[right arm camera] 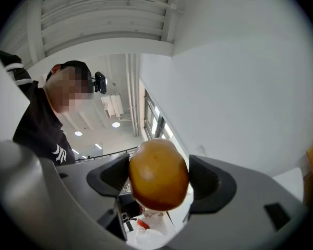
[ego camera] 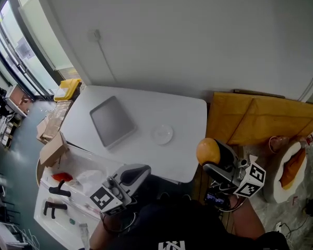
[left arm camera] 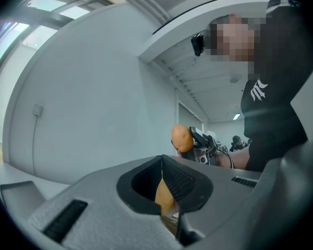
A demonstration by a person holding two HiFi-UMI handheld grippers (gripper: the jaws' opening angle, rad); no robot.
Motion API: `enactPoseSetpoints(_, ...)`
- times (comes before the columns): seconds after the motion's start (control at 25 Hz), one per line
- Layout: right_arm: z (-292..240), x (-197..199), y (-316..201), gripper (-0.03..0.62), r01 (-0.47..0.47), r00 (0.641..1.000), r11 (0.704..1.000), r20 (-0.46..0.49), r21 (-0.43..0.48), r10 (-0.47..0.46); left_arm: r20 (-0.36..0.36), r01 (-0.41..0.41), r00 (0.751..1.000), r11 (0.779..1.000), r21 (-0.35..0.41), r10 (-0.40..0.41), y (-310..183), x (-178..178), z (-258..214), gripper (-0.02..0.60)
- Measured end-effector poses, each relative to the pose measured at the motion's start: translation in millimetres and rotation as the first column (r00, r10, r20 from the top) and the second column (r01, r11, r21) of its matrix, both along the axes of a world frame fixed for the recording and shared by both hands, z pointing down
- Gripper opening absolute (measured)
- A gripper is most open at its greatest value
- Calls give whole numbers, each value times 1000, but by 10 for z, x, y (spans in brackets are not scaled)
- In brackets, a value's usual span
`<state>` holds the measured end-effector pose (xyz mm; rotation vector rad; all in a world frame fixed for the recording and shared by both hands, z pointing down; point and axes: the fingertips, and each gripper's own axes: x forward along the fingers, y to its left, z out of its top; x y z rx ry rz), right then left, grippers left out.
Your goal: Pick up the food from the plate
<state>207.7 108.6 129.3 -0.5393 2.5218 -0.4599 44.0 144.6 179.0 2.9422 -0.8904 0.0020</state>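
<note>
A round orange-brown piece of food (ego camera: 207, 151) is held in the air off the right edge of the white table (ego camera: 161, 105), and my right gripper (ego camera: 211, 158) is shut on it. In the right gripper view the food (right arm camera: 158, 175) fills the gap between both pads of the right gripper (right arm camera: 159, 173). A small pale plate (ego camera: 162, 134) sits bare on the table, left of the food. My left gripper (ego camera: 138, 172) hovers near the table's front edge with its jaws together and nothing in them. From the left gripper (left arm camera: 163, 178) the food (left arm camera: 181, 138) shows ahead.
A grey tray (ego camera: 112, 121) lies on the table left of the plate. Brown cardboard sheets (ego camera: 255, 119) stand to the right. A lower white table (ego camera: 73, 191) at the left carries black tools, a red item and a cardboard box (ego camera: 53, 149).
</note>
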Motion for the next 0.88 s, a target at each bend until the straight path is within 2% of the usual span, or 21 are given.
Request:
enactPoseSetpoints(0.24,58,95,57,353,17,999,999,46,-31,-15,13,-18,1000,1000,4,18,41,185,-37,5)
enactPoseSetpoints(0.64,162,239,-69,353,97,987,993,138,-63,-88,63,8,998,1000,5,-9,-36,351,-32,5)
enactPoseSetpoints(0.88,185,364,-122,353,129,984,990,136,-64,-119,63,5,998,1000,3,-5,-101,537,-55,5)
